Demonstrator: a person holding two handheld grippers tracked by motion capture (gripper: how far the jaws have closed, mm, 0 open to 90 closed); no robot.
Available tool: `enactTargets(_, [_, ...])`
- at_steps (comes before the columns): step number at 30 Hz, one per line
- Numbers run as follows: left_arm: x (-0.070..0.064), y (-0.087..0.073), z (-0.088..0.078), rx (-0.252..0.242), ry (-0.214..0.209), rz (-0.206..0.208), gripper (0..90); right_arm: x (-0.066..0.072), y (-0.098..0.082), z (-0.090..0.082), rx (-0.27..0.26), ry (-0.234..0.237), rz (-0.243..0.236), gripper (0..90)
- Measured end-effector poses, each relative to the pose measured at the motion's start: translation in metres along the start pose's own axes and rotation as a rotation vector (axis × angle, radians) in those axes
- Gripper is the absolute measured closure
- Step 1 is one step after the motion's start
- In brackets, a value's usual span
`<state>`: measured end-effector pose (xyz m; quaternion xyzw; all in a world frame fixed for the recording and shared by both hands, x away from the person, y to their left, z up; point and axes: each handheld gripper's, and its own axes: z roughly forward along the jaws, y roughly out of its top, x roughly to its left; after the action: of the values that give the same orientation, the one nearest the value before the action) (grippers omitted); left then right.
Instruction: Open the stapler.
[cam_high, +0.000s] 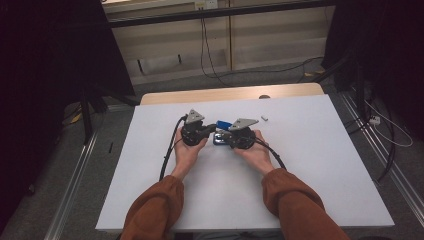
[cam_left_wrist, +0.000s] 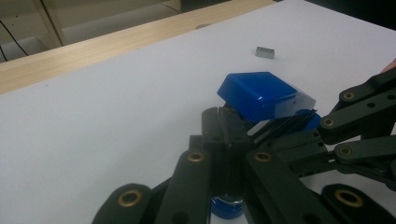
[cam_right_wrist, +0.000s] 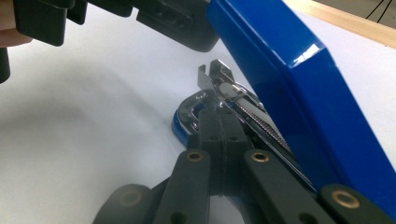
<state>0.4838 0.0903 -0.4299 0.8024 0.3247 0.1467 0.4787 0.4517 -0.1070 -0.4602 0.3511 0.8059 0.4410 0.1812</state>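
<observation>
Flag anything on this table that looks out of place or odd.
The glossy blue plastic stapler sits with its cover hinged up, baring the metal staple channel. A small grey staple block lies loose on the white table, apart from the stapler.

A white table top with a light wooden strip along its far edge, where a small dark round mark sits. Near the middle of the white surface lies a blue stapler, its base flat on the table and its top cover swung up. A small grey block of staples lies just beyond it, apart, toward the far edge.
</observation>
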Motion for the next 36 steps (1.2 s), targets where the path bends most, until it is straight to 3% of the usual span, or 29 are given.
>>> enactTargets(18, [-0.002, 0.005, -0.001, -0.026, -0.011, -0.003, 90.0, 0.002, 0.001, -0.001, 0.002, -0.010, -0.004, 90.0])
enactTargets(26, [-0.005, 0.009, -0.003, -0.034, -0.016, 0.009, 90.0, 0.006, 0.007, -0.008, -0.030, -0.028, -0.025, 90.0])
enactTargets(36, [-0.007, 0.010, -0.003, -0.031, -0.005, 0.010, 90.0, 0.010, 0.010, -0.004, -0.077, -0.071, 0.000, 90.0])
